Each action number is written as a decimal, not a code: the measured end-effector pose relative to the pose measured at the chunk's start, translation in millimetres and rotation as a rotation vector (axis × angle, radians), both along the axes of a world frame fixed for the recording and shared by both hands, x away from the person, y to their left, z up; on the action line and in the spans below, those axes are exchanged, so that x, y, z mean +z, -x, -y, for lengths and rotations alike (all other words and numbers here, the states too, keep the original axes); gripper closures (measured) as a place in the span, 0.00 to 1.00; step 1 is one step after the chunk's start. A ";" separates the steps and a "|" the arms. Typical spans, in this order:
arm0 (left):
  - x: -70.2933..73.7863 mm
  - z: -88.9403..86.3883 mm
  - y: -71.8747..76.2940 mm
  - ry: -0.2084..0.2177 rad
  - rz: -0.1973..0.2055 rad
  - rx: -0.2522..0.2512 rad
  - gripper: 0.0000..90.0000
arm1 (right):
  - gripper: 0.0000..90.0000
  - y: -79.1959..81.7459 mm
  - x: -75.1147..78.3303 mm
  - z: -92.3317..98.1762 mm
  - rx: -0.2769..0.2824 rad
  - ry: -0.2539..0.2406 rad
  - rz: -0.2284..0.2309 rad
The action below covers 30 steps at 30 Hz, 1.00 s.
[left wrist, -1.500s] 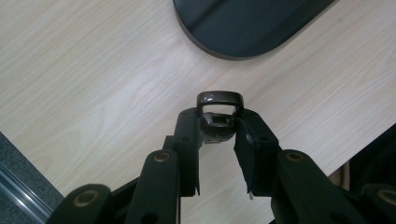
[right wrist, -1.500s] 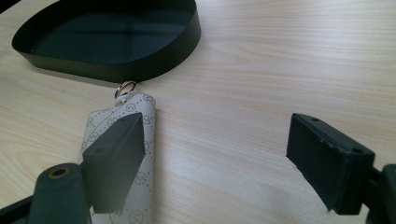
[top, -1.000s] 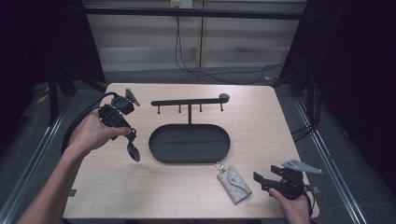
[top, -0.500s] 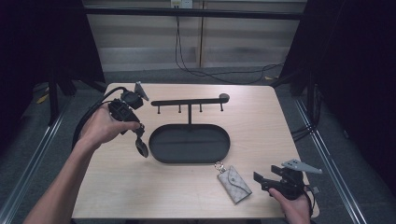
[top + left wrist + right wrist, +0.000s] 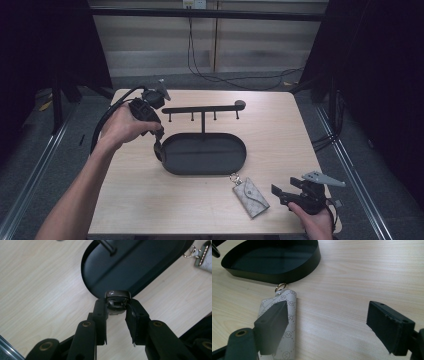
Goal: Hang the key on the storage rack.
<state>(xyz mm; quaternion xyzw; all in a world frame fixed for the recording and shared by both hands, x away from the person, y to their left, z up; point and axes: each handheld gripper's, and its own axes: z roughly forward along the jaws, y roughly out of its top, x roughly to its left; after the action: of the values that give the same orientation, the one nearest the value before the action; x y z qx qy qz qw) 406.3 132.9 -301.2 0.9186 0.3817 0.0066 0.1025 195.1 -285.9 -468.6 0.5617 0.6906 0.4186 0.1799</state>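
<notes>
A: Left hand-held gripper (image 5: pixel 117 315) is clamping a small dark fob (image 5: pixel 117 300), hovering just over the oval tray's (image 5: pixel 240 167) left rim.

B: Right hand-held gripper (image 5: pixel 337 322) is resting with its jaws spread wide, beside the grey key pouch (image 5: pixel 251 197) (touching tray's near edge).

A: Advising: clear the rim fully, then be lowering before releasing.

Even overhead light on the pale counter (image 5: pixel 150 210); surroundings fall to near-black at both sides. Shadows soft and short. High view slightly soft and grainy. Left gripper view: glossy highlight on the small brown object (image 5: pixel 117 294); black tray (image 5: pixel 140 267) shows dull sheen. Near jaws blurred in both gripper views.
</notes>
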 end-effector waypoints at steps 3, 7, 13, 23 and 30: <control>0.4 3.4 -6.1 -0.002 -0.002 0.009 0.79 | 0.19 -1.0 -0.8 0.4 0.006 -0.006 -0.005; 0.9 5.6 -10.8 -0.011 -0.003 0.024 0.79 | 0.19 -0.3 -0.2 -0.5 0.012 -0.004 -0.005; 1.7 16.5 -20.2 -0.024 -0.007 0.028 0.78 | 0.19 -0.8 -0.6 -0.2 0.017 -0.009 -0.007; -3.2 23.5 -33.4 -0.010 -0.031 0.066 0.78 | 0.19 -1.1 -0.7 -0.1 0.022 -0.008 -0.008; -5.1 29.4 -36.8 -0.042 -0.018 0.085 0.78 | 0.19 -1.3 -0.7 -0.2 0.025 -0.008 -0.009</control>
<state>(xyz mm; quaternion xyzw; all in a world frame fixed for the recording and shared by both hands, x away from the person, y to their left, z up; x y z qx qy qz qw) 443.1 103.5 -306.3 0.9036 0.4209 0.0107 0.0792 196.4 -285.6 -469.3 0.5555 0.6967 0.4212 0.1693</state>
